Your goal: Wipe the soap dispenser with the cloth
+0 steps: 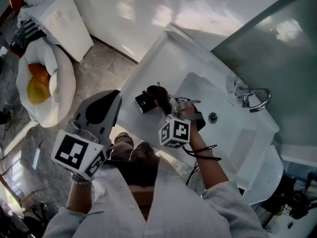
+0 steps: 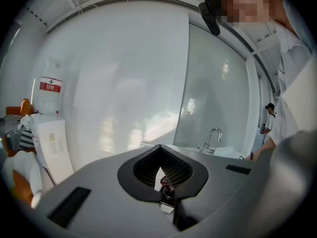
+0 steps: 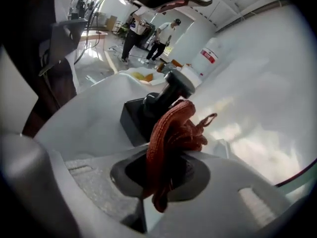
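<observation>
Right gripper (image 3: 166, 175) clamped on red cloth (image 3: 171, 133) — soap dispenser (image 3: 141, 115) straight ahead, just beyond cloth, upright on sink (image 1: 168, 58) ledge. Left gripper (image 2: 163, 185) closed on nothing, well apart — right nearer.

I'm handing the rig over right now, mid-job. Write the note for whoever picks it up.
Left gripper: shut, empty, held off to the side of the sink.
Right gripper: shut on the red cloth, up at the soap dispenser.
The soap dispenser is black and stands upright on the sink's flat ledge beside the basin. The cloth is bunched against its pump side, but contact is not certain.
Done: cloth in grip and at the dispenser.
Left: wipe it. How much is wiped already cannot be told.
</observation>
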Demonstrator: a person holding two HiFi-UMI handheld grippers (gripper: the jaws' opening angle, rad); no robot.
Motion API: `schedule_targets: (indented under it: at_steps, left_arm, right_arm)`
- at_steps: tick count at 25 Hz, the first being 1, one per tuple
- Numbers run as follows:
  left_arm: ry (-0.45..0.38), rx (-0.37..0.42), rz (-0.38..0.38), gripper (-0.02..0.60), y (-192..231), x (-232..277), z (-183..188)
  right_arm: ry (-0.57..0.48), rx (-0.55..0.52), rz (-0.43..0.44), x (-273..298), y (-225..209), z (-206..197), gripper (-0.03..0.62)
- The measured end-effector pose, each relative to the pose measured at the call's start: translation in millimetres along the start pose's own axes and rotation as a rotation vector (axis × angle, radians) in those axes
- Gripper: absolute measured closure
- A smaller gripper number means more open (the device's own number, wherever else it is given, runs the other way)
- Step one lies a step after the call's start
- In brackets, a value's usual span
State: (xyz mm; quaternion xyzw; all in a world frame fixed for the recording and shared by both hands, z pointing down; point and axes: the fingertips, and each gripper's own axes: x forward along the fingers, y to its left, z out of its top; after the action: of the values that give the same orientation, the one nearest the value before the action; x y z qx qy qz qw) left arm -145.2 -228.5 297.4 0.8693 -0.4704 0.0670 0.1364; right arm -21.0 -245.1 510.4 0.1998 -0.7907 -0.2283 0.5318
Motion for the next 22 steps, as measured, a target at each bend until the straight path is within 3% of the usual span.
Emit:
schedule_targets:
  at_steps: [6,13,18,22]
  left_arm:
    - [0.001,-0.003,0.001,0.577,5,-2,0]
    - [0.002,0.007,-0.016,0.577,7,0,0]
    - [0.000,0.014,-0.038,0.577,6,4,2]
    - [0.001,0.022,-0.052,0.577,10,5,3]
  right_arm:
    - [0.105,-0.109,0.020,5,7,-26,0.539]
    - [0.131,0.240,-0.101,-48,-47,-24,0.539]
    - [0.087,0.369,-0.164,-83,-70,6,0.539]
    - [0.043,0.472,-0.159,-98,-74,33,0.539]
